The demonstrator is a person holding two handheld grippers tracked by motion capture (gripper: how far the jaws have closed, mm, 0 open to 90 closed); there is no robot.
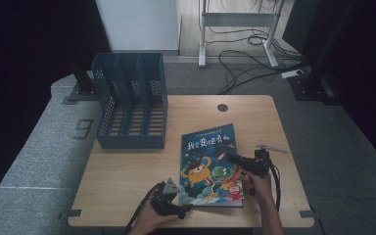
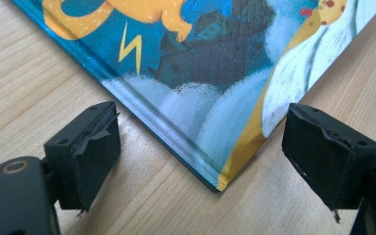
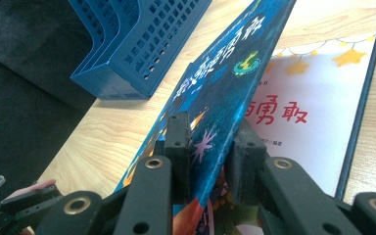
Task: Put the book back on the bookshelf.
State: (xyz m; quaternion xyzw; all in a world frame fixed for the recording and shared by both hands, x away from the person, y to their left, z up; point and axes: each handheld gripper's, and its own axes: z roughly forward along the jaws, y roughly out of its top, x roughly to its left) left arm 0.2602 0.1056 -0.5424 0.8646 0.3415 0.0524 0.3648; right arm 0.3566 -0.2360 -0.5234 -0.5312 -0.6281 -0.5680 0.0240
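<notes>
A pale wooden surface (image 1: pixel 127 171) with a round cable hole (image 1: pixel 223 107) stands on grey carpet floor (image 1: pixel 44 147). Behind it a white panel (image 1: pixel 137 24) rises beside the white metal legs of a desk frame (image 1: pixel 237 22), with black cables (image 1: pixel 249 63) and a white power strip (image 1: pixel 292 74) trailing across the floor. Dark curtains (image 1: pixel 24 44) close both sides; the light is dim.
</notes>
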